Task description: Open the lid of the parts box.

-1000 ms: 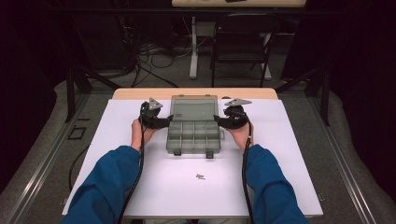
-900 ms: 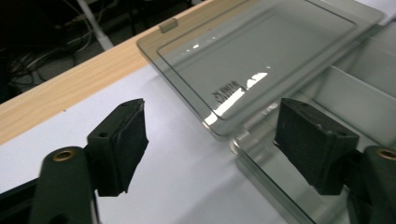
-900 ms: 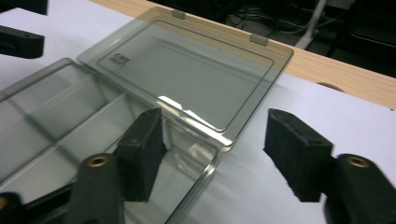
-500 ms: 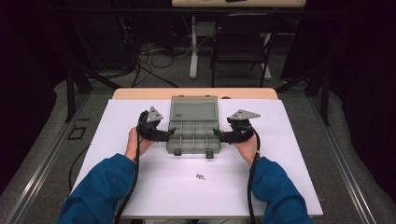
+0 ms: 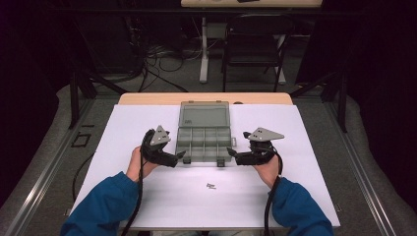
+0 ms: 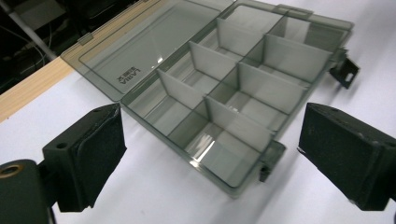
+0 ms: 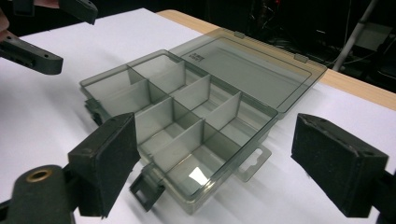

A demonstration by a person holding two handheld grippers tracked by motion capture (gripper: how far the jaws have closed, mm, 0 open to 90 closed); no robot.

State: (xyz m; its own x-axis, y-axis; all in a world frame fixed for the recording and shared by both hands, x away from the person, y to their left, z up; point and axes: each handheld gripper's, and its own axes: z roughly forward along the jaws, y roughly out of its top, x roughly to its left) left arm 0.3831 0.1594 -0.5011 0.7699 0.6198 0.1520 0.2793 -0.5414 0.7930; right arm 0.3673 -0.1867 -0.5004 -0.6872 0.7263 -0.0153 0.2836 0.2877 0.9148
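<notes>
The grey compartment box [image 5: 204,139] lies open in the middle of the desk [image 5: 123,128], lid folded flat behind it, with the left gripper [image 5: 181,157] and right gripper [image 5: 231,153] flanking its front corners, fingers spread wide and empty. To fill it, I'd guess one gripper should steady the box's rim while the other goes for the small parts [image 5: 211,186] lying nearer the person.

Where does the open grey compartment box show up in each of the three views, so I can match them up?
High view: compartment box at the table's middle, between the two grippers, lid laid open at the far side.
Left gripper view: the box runs from upper left to lower right, lid at the upper left.
Right gripper view: the box sits centre, lid at the upper right.
Shared landmark: the small embossed mark on the lid.
</notes>
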